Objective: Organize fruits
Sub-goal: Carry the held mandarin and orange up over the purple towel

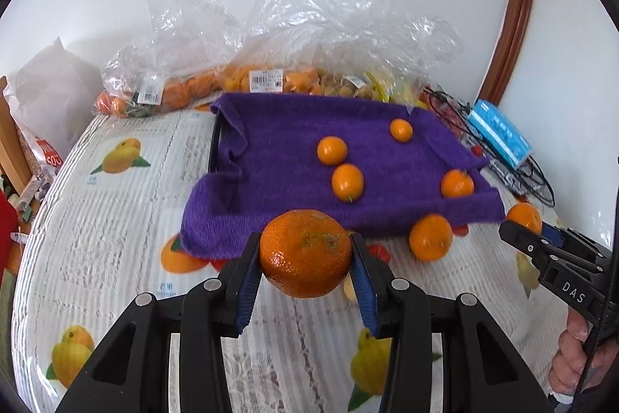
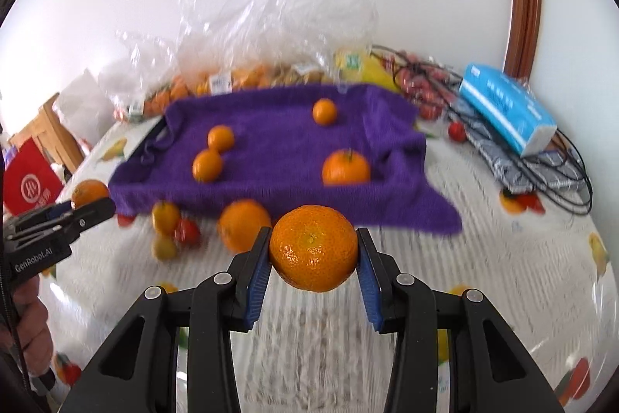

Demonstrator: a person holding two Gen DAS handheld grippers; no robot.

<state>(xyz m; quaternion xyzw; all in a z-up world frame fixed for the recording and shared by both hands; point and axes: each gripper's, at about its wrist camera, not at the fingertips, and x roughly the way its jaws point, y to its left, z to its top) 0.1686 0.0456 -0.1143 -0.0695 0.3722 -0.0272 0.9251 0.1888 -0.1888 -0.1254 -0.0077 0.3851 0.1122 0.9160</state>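
Note:
My left gripper (image 1: 305, 242) is shut on a large mandarin (image 1: 305, 258), held above the tablecloth just in front of the purple towel (image 1: 278, 157). The right gripper (image 2: 314, 235) is shut on another mandarin (image 2: 313, 250), also in front of the towel (image 2: 271, 142). Each gripper shows in the other's view: the right one (image 1: 526, 225) at the far right with its fruit (image 1: 524, 213), the left one (image 2: 91, 204) at the far left with its fruit (image 2: 88, 191). Several small oranges (image 1: 332, 150) lie on the towel. One loose mandarin (image 1: 430, 237) rests on the table at the towel's front edge.
Clear plastic bags of oranges (image 1: 185, 88) stand behind the towel against the wall. A blue tissue pack (image 2: 506, 107) and black cables (image 2: 557, 173) lie at the right. Small fruits and a red tomato (image 2: 187, 233) sit left of the loose mandarin (image 2: 243, 223). A person's hand (image 1: 576, 355) holds the right gripper's handle.

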